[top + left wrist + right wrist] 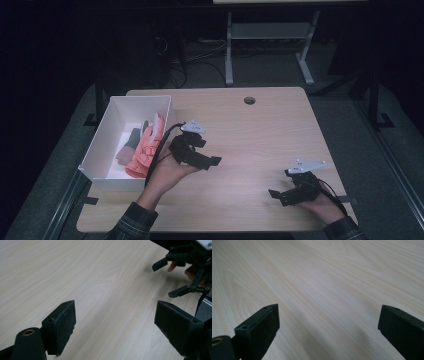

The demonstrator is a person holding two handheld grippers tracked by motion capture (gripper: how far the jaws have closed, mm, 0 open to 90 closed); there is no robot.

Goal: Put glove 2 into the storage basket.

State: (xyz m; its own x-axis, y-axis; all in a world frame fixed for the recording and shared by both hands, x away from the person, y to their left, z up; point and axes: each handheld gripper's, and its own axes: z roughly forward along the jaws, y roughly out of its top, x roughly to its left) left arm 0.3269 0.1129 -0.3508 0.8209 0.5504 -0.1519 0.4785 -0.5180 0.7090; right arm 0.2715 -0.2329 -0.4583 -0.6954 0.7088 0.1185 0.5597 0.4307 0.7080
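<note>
the high view is dim and a little grainy; the room behind the bench [260, 130] falls into near black, and light falls mostly on the pale wood; the white bin [107, 145] catches the most brightness; in the gripper views the wood is evenly lit with soft shadows under the jaws; the near jaws look slightly soft.

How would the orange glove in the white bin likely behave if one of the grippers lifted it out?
The orange glove looks like soft fabric, slumped against the grey glove, so it would probably droop from the jaws. It seems light for its size. Its fingers lean on the white bin wall, so they may drag over the rim.
</note>
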